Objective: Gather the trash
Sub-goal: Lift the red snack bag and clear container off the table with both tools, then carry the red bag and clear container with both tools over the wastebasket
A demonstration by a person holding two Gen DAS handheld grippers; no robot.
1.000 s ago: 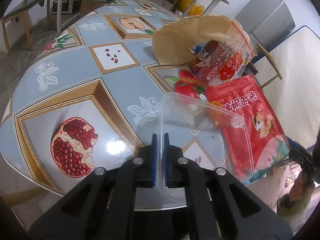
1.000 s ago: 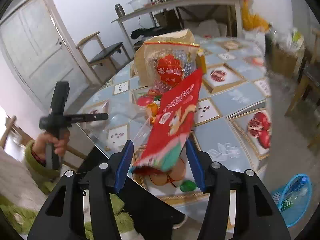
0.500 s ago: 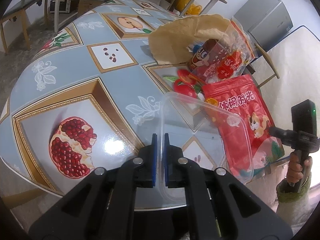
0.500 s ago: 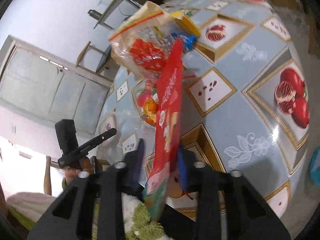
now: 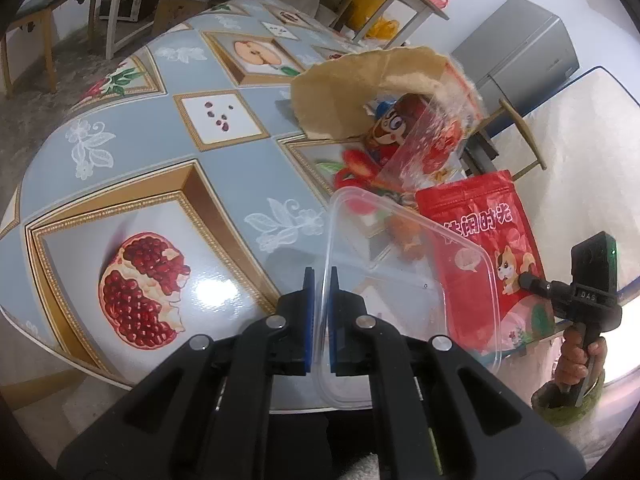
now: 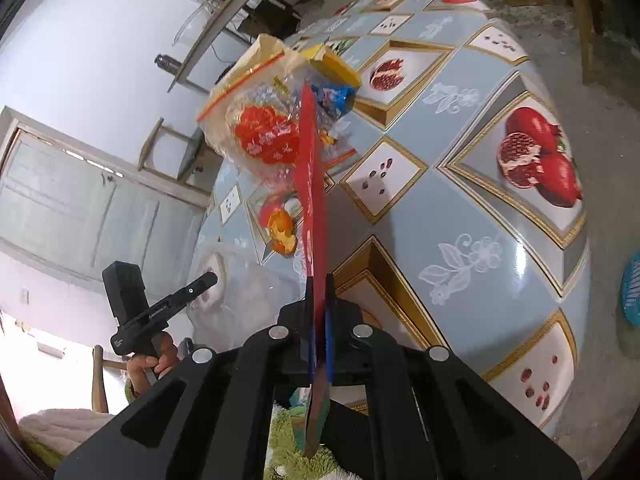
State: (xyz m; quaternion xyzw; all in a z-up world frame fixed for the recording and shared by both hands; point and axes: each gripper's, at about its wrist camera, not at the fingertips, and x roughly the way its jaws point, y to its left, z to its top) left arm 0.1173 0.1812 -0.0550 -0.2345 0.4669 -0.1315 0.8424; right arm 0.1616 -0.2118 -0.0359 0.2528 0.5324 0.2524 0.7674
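White walls; pale panelled door at 9 o'clock, wooden chair just right of it. Grey concrete floor at 3 o'clock. Long wooden bench at 10 o'clock, grey cabinet at 2 o'clock.

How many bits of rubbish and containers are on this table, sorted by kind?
Clear plastic container: 1
Red snack pouch: 1
Clear zip bag: 1
Brown paper bag: 1
Orange peel piece: 1
Total: 5; smaller wrappers in the pile are too jumbled to count.

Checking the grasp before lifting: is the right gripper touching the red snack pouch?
Touching. The right wrist view shows the right gripper shut on the red snack pouch, its blue-padded fingers pressed flat against both sides with no gap.
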